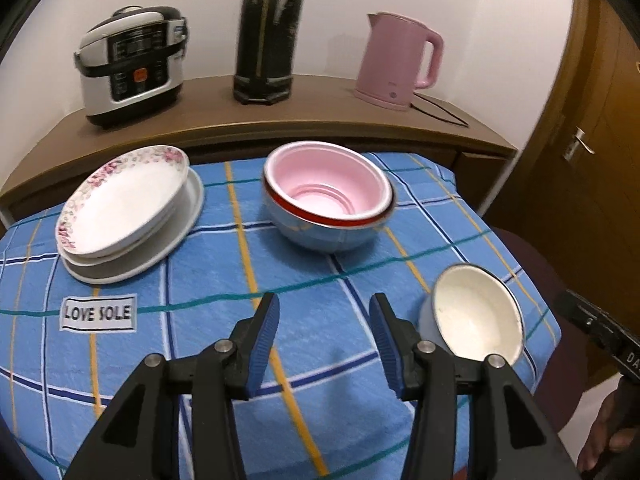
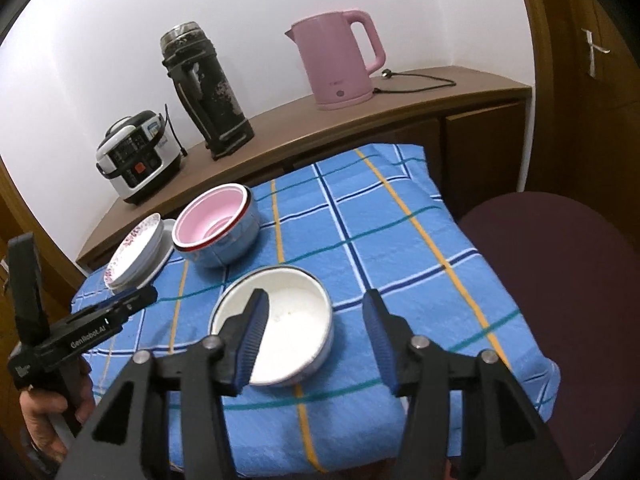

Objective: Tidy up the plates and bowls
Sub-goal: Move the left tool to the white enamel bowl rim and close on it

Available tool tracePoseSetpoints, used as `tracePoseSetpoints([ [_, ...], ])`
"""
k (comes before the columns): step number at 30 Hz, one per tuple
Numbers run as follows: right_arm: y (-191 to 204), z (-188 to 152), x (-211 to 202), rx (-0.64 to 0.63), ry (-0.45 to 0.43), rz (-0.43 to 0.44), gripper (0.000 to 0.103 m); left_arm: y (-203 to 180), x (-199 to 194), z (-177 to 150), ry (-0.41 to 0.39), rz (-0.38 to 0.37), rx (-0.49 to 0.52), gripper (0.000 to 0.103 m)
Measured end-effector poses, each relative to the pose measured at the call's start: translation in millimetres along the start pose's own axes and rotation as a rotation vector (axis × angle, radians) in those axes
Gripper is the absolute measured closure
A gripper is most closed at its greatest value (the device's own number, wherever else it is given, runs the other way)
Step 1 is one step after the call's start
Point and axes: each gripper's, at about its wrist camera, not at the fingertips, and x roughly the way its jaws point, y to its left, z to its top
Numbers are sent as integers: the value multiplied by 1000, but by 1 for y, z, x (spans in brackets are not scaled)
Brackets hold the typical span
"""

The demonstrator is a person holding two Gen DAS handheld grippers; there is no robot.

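Observation:
A stack of white plates (image 1: 128,216), the top one with a pink flower rim, sits at the back left of the blue checked cloth (image 1: 320,360); it also shows in the right wrist view (image 2: 136,252). A pink bowl nests inside a blue bowl with a red rim (image 1: 328,200) at the back middle, also seen in the right wrist view (image 2: 216,232). A small white bowl (image 1: 476,312) sits at the front right, also in the right wrist view (image 2: 280,332). My left gripper (image 1: 324,312) is open and empty over the cloth. My right gripper (image 2: 316,308) is open just above the white bowl's right side.
A wooden counter (image 1: 280,120) behind the table holds a rice cooker (image 1: 132,64), a tall black flask (image 1: 268,32) and a pink kettle (image 1: 396,60) with its cord. A dark round chair seat (image 2: 560,280) stands right of the table. A door (image 1: 592,120) is at far right.

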Motion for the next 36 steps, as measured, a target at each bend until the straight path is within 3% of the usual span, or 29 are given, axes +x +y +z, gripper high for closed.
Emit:
tracePoseSetpoints([
  [2, -4, -5, -1, 5, 6, -2, 52, -6, 1, -3, 2, -10, 11, 38],
  [14, -6, -16, 14, -10, 16, -4, 58, -36, 16, -9, 47, -103, 18, 38],
  [20, -7, -13, 26, -7, 32, 14, 61, -50, 28, -7, 65, -116, 29, 38],
  [28, -7, -12, 36, -19, 44, 1, 64, -59, 44, -6, 80, -79, 55, 39],
  [29, -8, -13, 38, -17, 51, 2, 64, -60, 45, -6, 80, -79, 58, 40],
  [31, -8, -13, 42, -15, 64, 10, 66, -63, 49, -6, 83, -78, 69, 54],
  [36, -6, -14, 50, -20, 82, 11, 72, -69, 62, -10, 128, -95, 86, 68],
])
